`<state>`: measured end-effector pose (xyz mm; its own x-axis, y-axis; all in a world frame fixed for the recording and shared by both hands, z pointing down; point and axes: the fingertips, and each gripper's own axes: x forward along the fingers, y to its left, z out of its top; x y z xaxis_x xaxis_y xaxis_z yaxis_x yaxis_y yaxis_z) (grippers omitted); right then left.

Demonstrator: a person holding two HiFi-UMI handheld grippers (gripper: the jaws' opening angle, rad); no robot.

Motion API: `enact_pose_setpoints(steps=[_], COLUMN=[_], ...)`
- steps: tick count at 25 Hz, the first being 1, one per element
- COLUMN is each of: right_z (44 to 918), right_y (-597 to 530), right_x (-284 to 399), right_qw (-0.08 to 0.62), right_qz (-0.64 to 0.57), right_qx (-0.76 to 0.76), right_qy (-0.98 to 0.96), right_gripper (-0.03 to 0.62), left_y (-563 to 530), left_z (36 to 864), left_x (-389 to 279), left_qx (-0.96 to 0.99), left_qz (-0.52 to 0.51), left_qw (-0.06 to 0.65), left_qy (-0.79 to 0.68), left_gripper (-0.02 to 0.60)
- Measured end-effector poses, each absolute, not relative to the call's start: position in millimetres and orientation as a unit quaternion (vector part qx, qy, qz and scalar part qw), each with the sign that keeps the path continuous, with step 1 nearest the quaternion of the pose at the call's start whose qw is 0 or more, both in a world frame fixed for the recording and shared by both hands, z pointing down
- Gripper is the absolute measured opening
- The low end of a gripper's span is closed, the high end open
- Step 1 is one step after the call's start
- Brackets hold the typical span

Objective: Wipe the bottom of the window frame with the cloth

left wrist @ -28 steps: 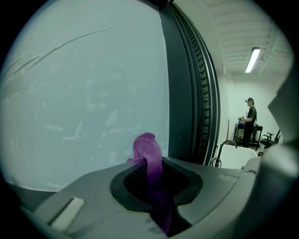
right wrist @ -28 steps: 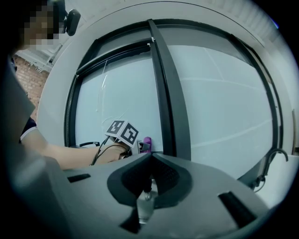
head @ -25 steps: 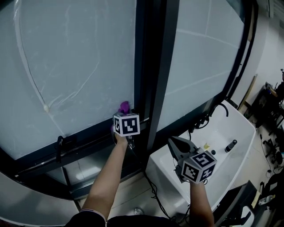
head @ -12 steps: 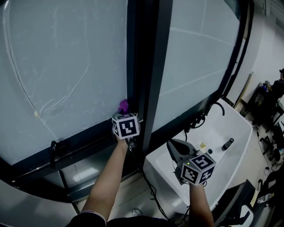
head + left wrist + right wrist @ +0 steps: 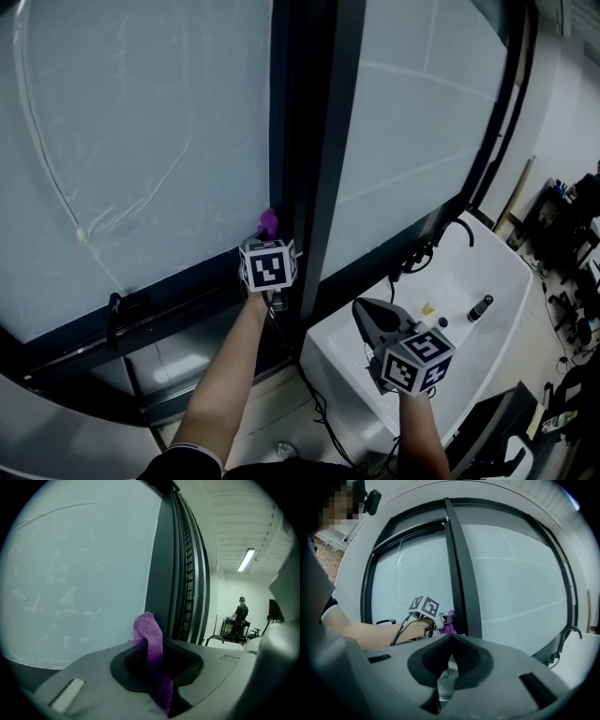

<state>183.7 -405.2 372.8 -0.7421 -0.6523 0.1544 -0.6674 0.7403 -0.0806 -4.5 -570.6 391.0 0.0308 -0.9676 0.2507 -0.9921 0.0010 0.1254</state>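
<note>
Sliding right along the rail over the last second, my left hand-held gripper (image 5: 153, 654) has brought the purple terry cloth (image 5: 269, 222) up beside the dark vertical window post (image 5: 314, 141), at centre frame in the head view. Its jaws are clamped on the cloth, whose tip pokes up in front of the frosted pane (image 5: 141, 141). The dark bottom window frame rail (image 5: 178, 292) runs off to the lower left. My right hand-held gripper (image 5: 361, 307), jaws closed on nothing, hangs at lower right over the white basin (image 5: 469, 267).
</note>
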Motion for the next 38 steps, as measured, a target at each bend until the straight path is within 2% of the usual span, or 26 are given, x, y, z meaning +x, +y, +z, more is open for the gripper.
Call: enact_pose_setpoints(steps=[6,16,30,38], right_z=[368,356,329,325], right_y=[-394,-369,-293,-236], right_x=[183,139,-20,-112], right_qw=[0.054,0.046,0.03,0.03], right_qz=[0.059,0.042,0.014,-0.002], right_qx=[0.352,0.325,0.195,0.104], right_qy=[-0.933,-0.944,-0.98,-0.994], right_gripper=[0.001,0.002,0.0,0.001], left_y=[-553,-482,-313,-227], left_z=[393,366,320,309], left_x=[12,6,-134,-213], left_qx=[0.733,0.765,0.693,0.642], left_qz=[0.043,0.033,0.063,0.038], left_qw=[0.144,0.104,0.043,0.044], left_qy=[-0.663,-0.635,-0.717,-0.765], left_gripper=[0.069,0.069,0.069,0.069])
